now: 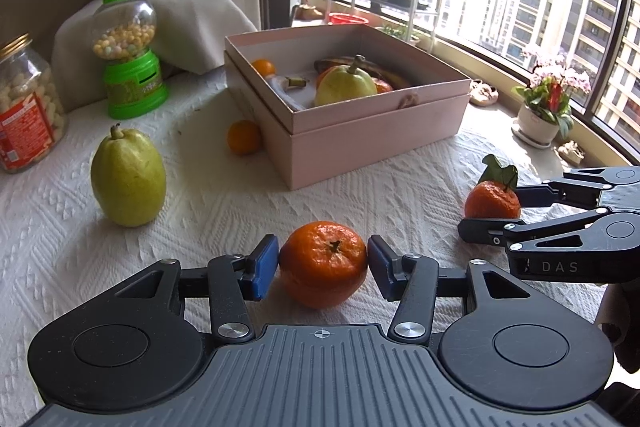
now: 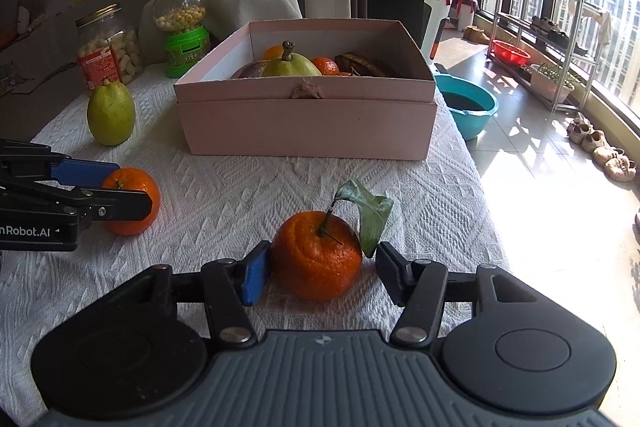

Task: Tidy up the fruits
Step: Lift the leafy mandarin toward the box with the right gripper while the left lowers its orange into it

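Left wrist view: a mandarin sits on the white cloth between the blue pads of the left gripper, stem scar up and tipped toward the camera. Both pads touch its sides, so it is gripped while resting on the cloth.

To the right, a leafy mandarin sits inside the right gripper. Its stem points up, and a curled green leaf hangs over the side by the right-hand pad. The left-hand pad touches the peel; a small gap shows at the other pad, so this gripper is not clamped on the fruit.

Beyond both, at mid-table, stands an open pink box, its long side facing the right gripper. Inside lie a pear, mandarins and a dark banana. A small mandarin rests on the cloth against the box's left corner. A green pear stands upright on the cloth, left of the held mandarin and well apart from it, stem up.

At the back left are a green candy dispenser and a snack jar. Nothing lies between the grippers and the box. The floor at right holds a teal basin and shoes.
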Motion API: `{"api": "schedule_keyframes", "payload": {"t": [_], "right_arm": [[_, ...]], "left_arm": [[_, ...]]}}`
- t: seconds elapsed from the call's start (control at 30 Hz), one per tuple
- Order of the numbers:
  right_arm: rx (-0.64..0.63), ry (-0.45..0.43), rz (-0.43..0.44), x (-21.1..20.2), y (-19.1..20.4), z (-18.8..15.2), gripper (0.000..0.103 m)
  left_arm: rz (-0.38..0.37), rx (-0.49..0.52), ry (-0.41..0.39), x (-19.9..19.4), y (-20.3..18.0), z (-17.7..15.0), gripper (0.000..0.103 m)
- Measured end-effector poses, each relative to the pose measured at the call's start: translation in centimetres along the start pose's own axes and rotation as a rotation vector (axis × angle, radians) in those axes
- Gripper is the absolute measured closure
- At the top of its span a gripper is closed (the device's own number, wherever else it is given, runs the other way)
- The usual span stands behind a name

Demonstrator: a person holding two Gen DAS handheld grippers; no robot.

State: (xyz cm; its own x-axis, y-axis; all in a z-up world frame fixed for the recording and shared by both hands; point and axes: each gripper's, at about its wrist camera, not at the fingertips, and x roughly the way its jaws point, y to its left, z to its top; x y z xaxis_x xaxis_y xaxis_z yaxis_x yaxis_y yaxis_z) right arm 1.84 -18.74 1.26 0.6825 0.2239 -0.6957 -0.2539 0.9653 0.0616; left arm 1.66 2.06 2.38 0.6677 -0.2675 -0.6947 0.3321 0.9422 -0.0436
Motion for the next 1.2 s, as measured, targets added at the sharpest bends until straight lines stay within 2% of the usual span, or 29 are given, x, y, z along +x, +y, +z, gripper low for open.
{"api": "schedule_keyframes", "payload": {"t": [0.17, 0.23, 0.43, 0.5, 0.57, 0.63, 0.7, 0.77, 0.87, 0.93, 1.0, 1.1, 1.2], "right_arm": [[-0.008, -0.004, 0.002, -0.1, 0.1, 0.1, 0.049], [-0.017, -0.007, 0.005, -0.1, 0.2, 0.0, 0.053], [-0.019, -0.010, 0.015, -0.2, 0.4, 0.1, 0.057], [-0.012, -0.023, 0.019, -0.7, 0.1, 0.8, 0.058], [-0.008, -0.088, 0.050, -2.2, -0.5, 2.9, 0.058], [-0.022, -0.187, 0.071, -4.6, -1.3, 6.8, 0.058], [-0.025, -0.274, 0.057, -6.4, -2.0, 10.5, 0.058], [-0.018, -0.336, 0.048, -7.5, -3.0, 14.7, 0.058], [0.004, -0.363, 0.043, -6.8, -4.1, 18.9, 0.057], [0.026, -0.345, 0.027, -5.7, -4.4, 20.0, 0.057], [0.033, -0.318, 0.031, -4.2, -4.4, 20.1, 0.057], [0.051, -0.262, 0.040, -2.2, -4.5, 19.5, 0.057], [0.052, -0.224, 0.033, -0.9, -4.7, 18.9, 0.057]], "left_arm": [[-0.007, -0.007, 0.016, 0.3, 0.1, -0.2, 0.048], [-0.011, -0.005, 0.016, 0.2, 0.2, -0.3, 0.048], [-0.011, 0.001, -0.010, -0.2, 0.3, 0.0, 0.049], [-0.026, 0.004, -0.059, -1.4, 0.6, 1.3, 0.049], [-0.036, 0.024, -0.143, -3.0, 1.0, 4.1, 0.049], [-0.025, 0.045, -0.245, -4.7, 1.4, 7.8, 0.049], [-0.017, 0.055, -0.312, -5.4, 1.7, 11.5, 0.049], [-0.038, 0.048, -0.296, -4.2, 2.1, 14.8, 0.049], [-0.118, -0.047, -0.189, 0.2, 3.3, 17.9, 0.049], [-0.162, -0.136, -0.093, 4.6, 4.2, 18.6, 0.049], [-0.188, -0.188, -0.039, 7.8, 4.9, 18.3, 0.049], [-0.200, -0.239, -0.084, 8.4, 6.6, 17.5, 0.052], [-0.200, -0.254, -0.176, 4.9, 8.2, 15.9, 0.052]]}}
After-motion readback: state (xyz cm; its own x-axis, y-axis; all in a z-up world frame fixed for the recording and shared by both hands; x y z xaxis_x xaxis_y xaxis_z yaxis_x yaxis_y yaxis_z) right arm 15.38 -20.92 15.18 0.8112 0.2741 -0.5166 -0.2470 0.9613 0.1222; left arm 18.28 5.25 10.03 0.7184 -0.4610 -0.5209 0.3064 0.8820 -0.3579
